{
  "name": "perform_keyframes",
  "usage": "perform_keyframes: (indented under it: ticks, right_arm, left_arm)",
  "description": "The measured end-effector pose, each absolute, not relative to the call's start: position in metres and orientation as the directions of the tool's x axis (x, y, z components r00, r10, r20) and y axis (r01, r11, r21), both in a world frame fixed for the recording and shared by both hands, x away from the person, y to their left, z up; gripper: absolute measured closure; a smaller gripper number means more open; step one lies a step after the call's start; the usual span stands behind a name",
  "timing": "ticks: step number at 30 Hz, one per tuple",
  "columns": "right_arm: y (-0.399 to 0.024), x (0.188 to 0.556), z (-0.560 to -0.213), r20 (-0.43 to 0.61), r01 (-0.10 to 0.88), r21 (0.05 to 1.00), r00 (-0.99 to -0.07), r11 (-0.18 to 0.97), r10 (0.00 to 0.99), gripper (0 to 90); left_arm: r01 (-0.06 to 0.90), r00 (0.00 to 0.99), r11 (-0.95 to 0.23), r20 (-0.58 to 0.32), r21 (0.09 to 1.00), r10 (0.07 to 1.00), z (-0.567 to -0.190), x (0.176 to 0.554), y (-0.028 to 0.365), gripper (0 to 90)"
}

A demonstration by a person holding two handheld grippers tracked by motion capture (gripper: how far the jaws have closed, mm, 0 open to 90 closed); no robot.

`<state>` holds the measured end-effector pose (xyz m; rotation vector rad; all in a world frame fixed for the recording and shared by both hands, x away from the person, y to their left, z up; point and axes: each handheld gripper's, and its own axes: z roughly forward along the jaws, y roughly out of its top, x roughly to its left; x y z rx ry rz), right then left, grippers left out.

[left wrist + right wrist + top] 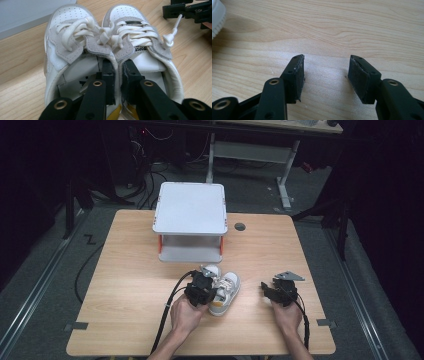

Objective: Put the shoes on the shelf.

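With the left tongs (117, 75) pinching the touching inner collars of the white lace-up sneakers (110, 42), lift both level, right tongs (325, 75) spread over the wooden counter (337, 30).

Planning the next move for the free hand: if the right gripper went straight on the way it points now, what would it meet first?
Probably the bare table: the right gripper, jaws open and empty, tilts down at the wood. The pair of shoes lies off to its side, apparently out of that line.
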<state>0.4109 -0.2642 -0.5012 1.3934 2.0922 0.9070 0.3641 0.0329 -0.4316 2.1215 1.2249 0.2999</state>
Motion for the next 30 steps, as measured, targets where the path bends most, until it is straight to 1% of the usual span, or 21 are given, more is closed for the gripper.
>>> perform_keyframes:
  ticks: [9, 17, 22, 30]
  right_arm:
    - [-0.264, 0.411, -0.501, -0.019, 0.619, 0.739, -0.378, 0.267, 0.926, 46.9]
    - [-0.264, 0.411, -0.501, -0.019, 0.619, 0.738, -0.378, 0.268, 0.926, 47.0]
    - [-0.264, 0.411, -0.501, -0.018, 0.619, 0.738, -0.378, 0.267, 0.926, 46.9]
    - [-0.264, 0.411, -0.501, -0.018, 0.619, 0.739, -0.378, 0.268, 0.926, 46.9]
  left_arm:
    - [0.673, 0.531, -0.325, -0.128, 0.665, 0.837, -0.42, 0.362, 0.048, 82.1]
    - [0.667, 0.522, -0.325, -0.11, 0.671, 0.846, -0.413, 0.364, 0.059, 82.2]
    - [0.668, 0.508, -0.305, -0.117, 0.679, 0.854, -0.409, 0.368, 0.068, 82.1]
    - [0.667, 0.479, -0.29, -0.096, 0.686, 0.873, -0.404, 0.378, 0.083, 82.2]
